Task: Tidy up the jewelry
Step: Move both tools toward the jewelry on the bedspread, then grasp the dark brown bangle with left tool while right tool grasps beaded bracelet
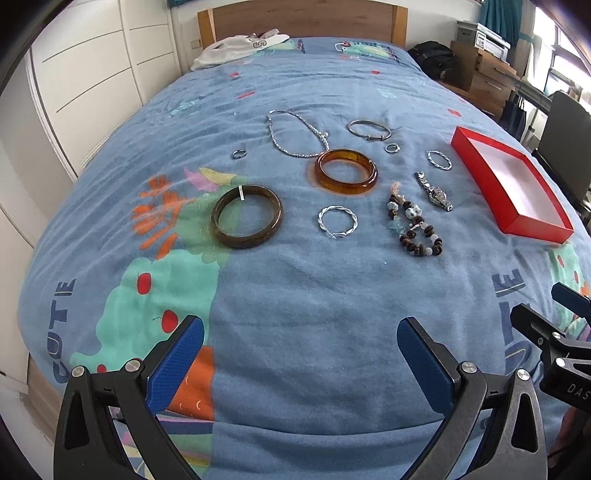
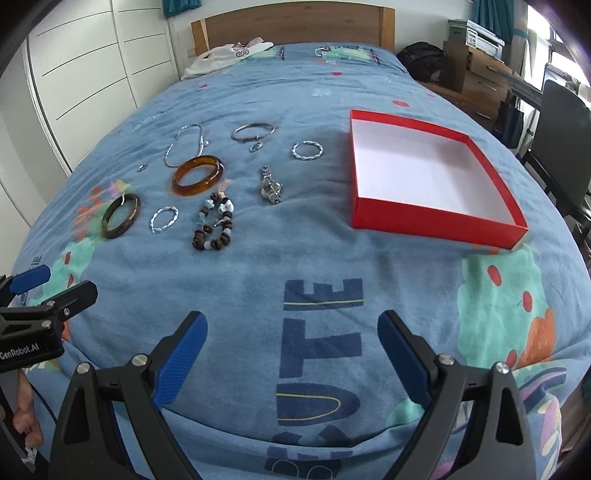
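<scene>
Jewelry lies spread on a blue bedspread. In the left wrist view I see a dark brown bangle, an amber bangle, a twisted silver ring bracelet, a beaded bracelet, a silver watch, a silver chain necklace and a thin silver bangle. An empty red box with a white inside sits to the right. My left gripper and my right gripper both hover open over the near bedspread, well short of the jewelry, holding nothing.
A wooden headboard and white cloth lie at the far end of the bed. White wardrobe doors line the left. A black bag, wooden drawers and a dark chair stand on the right.
</scene>
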### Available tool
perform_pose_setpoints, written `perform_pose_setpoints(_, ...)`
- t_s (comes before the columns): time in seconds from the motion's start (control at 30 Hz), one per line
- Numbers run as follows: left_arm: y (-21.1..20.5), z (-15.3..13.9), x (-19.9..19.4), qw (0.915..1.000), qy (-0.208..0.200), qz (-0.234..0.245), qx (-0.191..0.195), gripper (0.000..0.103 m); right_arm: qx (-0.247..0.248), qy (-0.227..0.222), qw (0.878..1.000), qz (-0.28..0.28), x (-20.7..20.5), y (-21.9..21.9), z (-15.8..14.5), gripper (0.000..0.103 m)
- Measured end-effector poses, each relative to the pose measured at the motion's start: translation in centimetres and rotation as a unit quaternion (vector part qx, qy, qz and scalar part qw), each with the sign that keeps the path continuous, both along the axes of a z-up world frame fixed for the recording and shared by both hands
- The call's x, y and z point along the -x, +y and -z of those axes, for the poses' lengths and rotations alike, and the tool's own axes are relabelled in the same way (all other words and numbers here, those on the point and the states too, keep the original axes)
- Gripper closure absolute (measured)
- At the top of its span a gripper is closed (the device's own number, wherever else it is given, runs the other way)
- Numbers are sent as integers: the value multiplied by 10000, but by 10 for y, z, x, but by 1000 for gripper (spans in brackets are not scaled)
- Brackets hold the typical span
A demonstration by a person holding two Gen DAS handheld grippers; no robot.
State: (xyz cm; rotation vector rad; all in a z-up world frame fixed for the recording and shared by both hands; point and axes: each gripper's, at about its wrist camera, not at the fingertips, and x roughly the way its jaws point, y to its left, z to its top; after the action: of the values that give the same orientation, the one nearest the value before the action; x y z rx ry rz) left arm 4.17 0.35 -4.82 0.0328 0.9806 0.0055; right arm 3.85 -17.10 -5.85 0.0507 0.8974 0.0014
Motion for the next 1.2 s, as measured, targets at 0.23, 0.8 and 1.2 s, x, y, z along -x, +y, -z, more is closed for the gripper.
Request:
perform_pose_setpoints(0.23, -3, 5, -7, 9999, -71, 65, -102, 1, -84, 39, 9997, -219, -9, 3, 5, 9)
perform_pose_setpoints(0.8, 22, 22, -19, 9997, 94, -150, 148, 6, -347, 67, 9974, -620, -36, 4, 10, 11)
perform_pose_setpoints(1.2, 50, 27, -27, 9984, 134, -464, 281, 6, -538, 95, 9934, -1005, -64, 27, 11, 13)
